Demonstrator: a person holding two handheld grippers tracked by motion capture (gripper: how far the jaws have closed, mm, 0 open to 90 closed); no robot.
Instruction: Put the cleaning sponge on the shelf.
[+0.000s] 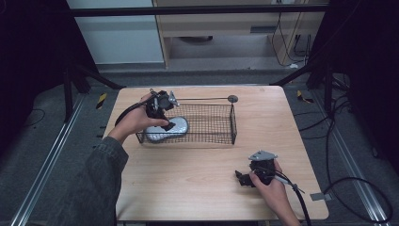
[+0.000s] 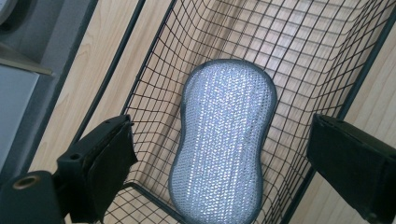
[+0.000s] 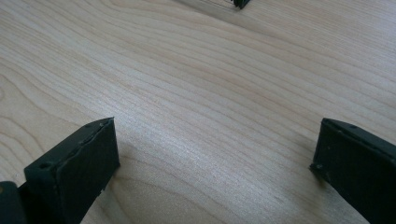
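High view: a light wooden table (image 1: 197, 188) carries a black wire basket (image 1: 207, 123) near its far middle; a silver scouring pad (image 1: 167, 129) with a grey rim lies in the basket's left end. The left gripper (image 1: 167, 123) hangs over that end of the basket, just above the pad, held by the left hand (image 1: 136, 121). The right gripper (image 1: 242, 179) rests low over bare wood at the near right, well apart from the basket, held by the right hand (image 1: 273, 188). Left gripper view: the pad (image 2: 223, 140) lies flat on the mesh floor of the basket (image 2: 289, 51), centred between the two jaws, which stand wide apart and touch nothing. Right gripper view: jaws spread wide over the bare tabletop (image 3: 196, 84), nothing between them; a basket corner (image 3: 240, 3) shows at the top edge.
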